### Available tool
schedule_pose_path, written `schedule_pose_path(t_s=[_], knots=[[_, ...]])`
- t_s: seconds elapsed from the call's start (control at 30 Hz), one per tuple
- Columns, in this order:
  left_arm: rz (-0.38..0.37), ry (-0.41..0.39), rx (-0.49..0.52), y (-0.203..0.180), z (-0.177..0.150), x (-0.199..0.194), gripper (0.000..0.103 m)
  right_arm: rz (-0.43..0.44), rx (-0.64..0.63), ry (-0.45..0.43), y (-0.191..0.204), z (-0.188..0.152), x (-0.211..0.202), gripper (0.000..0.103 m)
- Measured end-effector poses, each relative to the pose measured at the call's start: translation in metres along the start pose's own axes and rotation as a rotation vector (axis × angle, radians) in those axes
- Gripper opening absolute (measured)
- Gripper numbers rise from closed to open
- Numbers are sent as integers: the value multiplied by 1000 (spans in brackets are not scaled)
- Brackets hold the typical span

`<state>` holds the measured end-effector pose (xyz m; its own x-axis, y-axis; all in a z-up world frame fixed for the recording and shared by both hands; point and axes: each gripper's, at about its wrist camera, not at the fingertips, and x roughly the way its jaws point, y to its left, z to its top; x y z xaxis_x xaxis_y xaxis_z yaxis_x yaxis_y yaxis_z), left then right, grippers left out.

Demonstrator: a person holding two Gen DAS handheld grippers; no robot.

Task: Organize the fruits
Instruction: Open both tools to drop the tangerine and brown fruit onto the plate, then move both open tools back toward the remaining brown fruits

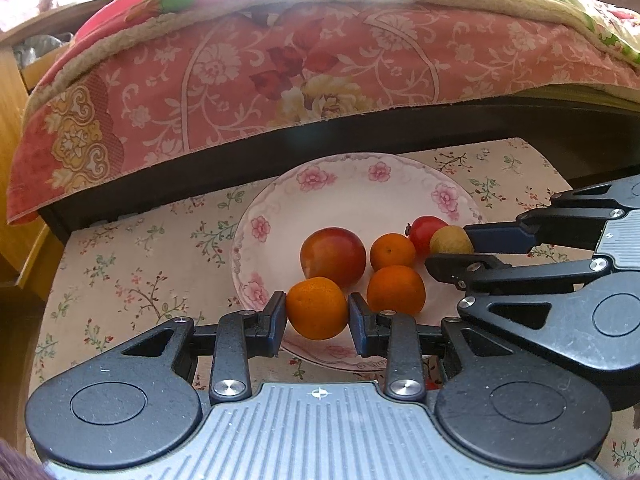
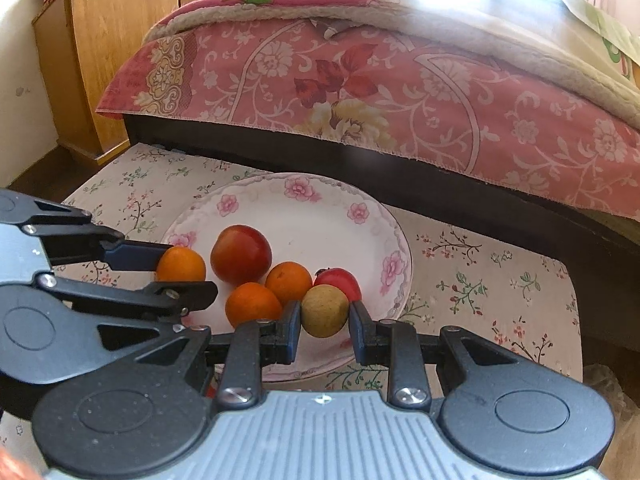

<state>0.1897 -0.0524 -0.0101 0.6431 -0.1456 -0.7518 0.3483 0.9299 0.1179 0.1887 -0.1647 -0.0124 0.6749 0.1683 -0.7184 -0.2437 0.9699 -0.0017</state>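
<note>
Fruits sit on the flowered plate [image 1: 280, 200] before me: my left gripper [image 1: 318, 314] pinches an orange [image 1: 317, 308] at the plate's six o'clock, my right gripper [image 2: 325, 316] pinches a yellow-green fruit [image 2: 324, 311] at four. The apple [image 1: 333, 257], two tangerines [image 1: 395, 289] and a red fruit [image 1: 424, 230] crowd between them; the bed's quilt [image 1: 280, 72] looms at twelve.

fruit count: three oranges [image 1: 317, 308], one large red apple [image 1: 333, 257], one small red fruit [image 1: 425, 232], one yellow-green fruit [image 2: 324, 310]; one plate [image 1: 360, 196].
</note>
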Motion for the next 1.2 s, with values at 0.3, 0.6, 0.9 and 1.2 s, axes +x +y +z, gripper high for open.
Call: schedule_pose_path(t_s=[0.3,0.6,0.9,1.2], knots=[[8,-17,-1,2,2,-4,47,-5,20,-16,-2,1,-2,31],[13,-38,-11,6,6,-11,50,-10,45,-52,-7,5,-11,31],[7,-53,-12,4,6,-18,51,-23,89,-90,-20,10,-26,31],[-23,-66,5,-7,1,-34,52,-18,86,-69,-18,-2,-39,31]])
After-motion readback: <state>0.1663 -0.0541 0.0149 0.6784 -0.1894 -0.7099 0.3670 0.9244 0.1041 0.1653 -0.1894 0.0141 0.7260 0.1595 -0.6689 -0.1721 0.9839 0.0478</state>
